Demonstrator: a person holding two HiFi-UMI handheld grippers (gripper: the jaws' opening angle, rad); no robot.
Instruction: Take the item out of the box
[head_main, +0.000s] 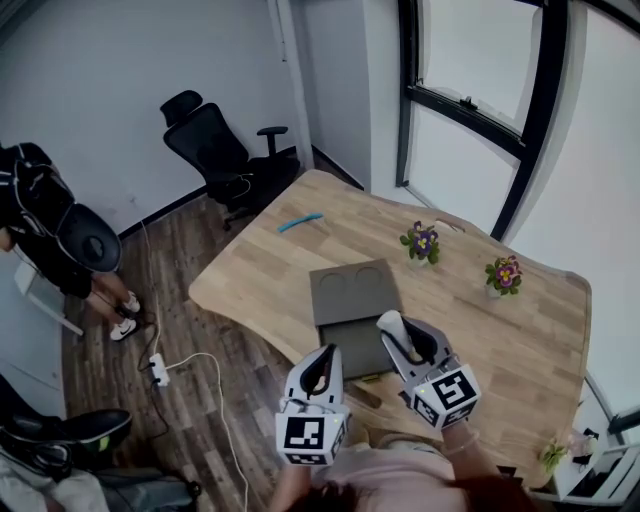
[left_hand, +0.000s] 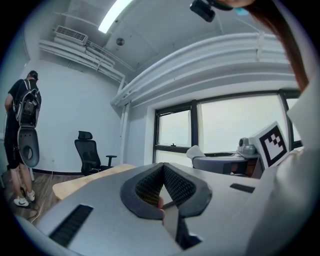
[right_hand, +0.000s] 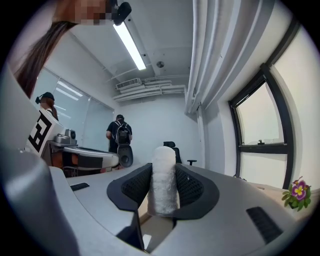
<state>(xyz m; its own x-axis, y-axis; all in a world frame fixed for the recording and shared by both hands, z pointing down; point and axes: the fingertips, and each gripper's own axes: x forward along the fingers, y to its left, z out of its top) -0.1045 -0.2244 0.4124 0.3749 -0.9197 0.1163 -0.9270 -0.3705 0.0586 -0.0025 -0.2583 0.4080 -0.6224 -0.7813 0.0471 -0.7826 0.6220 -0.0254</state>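
A grey box (head_main: 341, 306) lies open near the table's front edge, and its upper part shows two round recesses. Over the box's right side, my right gripper (head_main: 393, 326) is shut on a white, fuzzy cylinder (head_main: 389, 320). In the right gripper view the cylinder (right_hand: 164, 176) stands upright between the black pads (right_hand: 188, 187) of the right gripper (right_hand: 164, 189). My left gripper (head_main: 331, 352) hovers at the box's front left corner. In the left gripper view the pads (left_hand: 178, 184) of the left gripper (left_hand: 163, 169) meet at their tips, with nothing held.
Two small flower pots (head_main: 421, 243) (head_main: 503, 274) stand on the wooden table (head_main: 500, 330), with a blue strip (head_main: 300, 222) at its far end. A black office chair (head_main: 226, 156) and a person (head_main: 50, 235) are on the left. A power strip (head_main: 160, 370) lies on the floor.
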